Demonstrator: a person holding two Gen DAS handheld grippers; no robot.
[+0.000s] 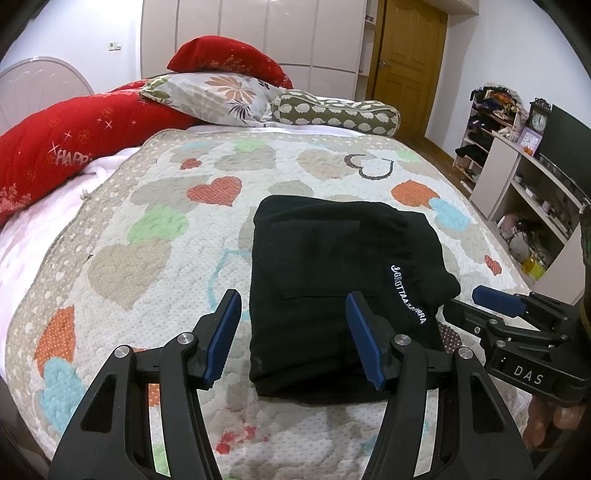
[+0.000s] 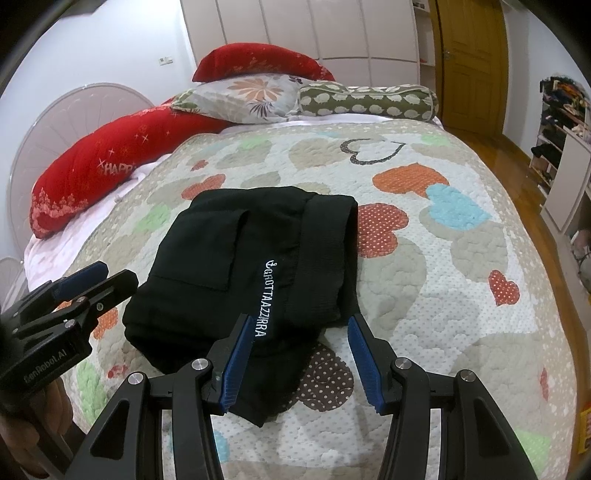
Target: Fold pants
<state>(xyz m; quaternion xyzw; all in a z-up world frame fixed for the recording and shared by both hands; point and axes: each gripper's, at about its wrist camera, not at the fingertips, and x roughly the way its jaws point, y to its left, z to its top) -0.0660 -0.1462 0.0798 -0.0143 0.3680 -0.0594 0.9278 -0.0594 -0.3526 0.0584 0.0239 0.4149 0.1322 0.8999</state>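
The black pants [image 1: 332, 266] lie folded into a compact rectangle on the heart-patterned quilt [image 1: 155, 229], with a white brand name along one edge. They also show in the right wrist view [image 2: 236, 258]. My left gripper [image 1: 291, 306] is open and empty, just above the near left edge of the bundle. My right gripper [image 2: 297, 330] is open and empty over the near right corner of the pants. The right gripper shows at the right of the left wrist view [image 1: 495, 299]. The left gripper shows at the left of the right wrist view [image 2: 92, 280].
Red pillows [image 1: 74, 136], a floral pillow [image 1: 221, 96] and a spotted bolster [image 1: 336, 110] lie at the head of the bed. A shelf unit [image 1: 532, 184] with a clock stands on the right. A wardrobe [image 1: 251, 33] and wooden door [image 1: 410, 62] are behind.
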